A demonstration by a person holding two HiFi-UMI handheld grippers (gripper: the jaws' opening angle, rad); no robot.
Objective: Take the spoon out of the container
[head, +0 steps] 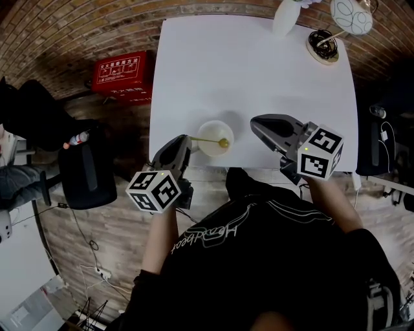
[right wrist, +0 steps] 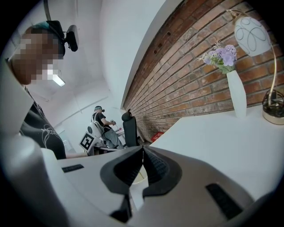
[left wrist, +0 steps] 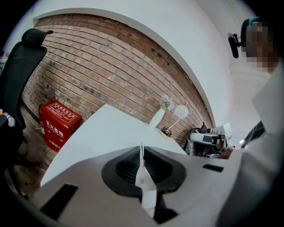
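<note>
A cream round container [head: 212,134] stands near the front edge of the white table [head: 246,71]. A slim yellowish spoon [head: 213,140] lies across it, bowl end at the right rim and handle pointing left. My left gripper [head: 189,139] sits just left of the container, jaws closed on the tip of that handle. In the left gripper view a thin pale sliver sticks up between the pressed pads of the left gripper [left wrist: 141,150]; the container is hidden below the jaws. My right gripper [head: 253,123] hovers right of the container, and its jaws [right wrist: 142,150] are shut with nothing between them.
A white vase with flowers [head: 284,16] and a globe lamp with a round base [head: 322,46] stand at the table's far right. On the floor to the left lie a red box [head: 123,72] and a black chair [head: 84,168]. Another person [right wrist: 100,119] is far behind.
</note>
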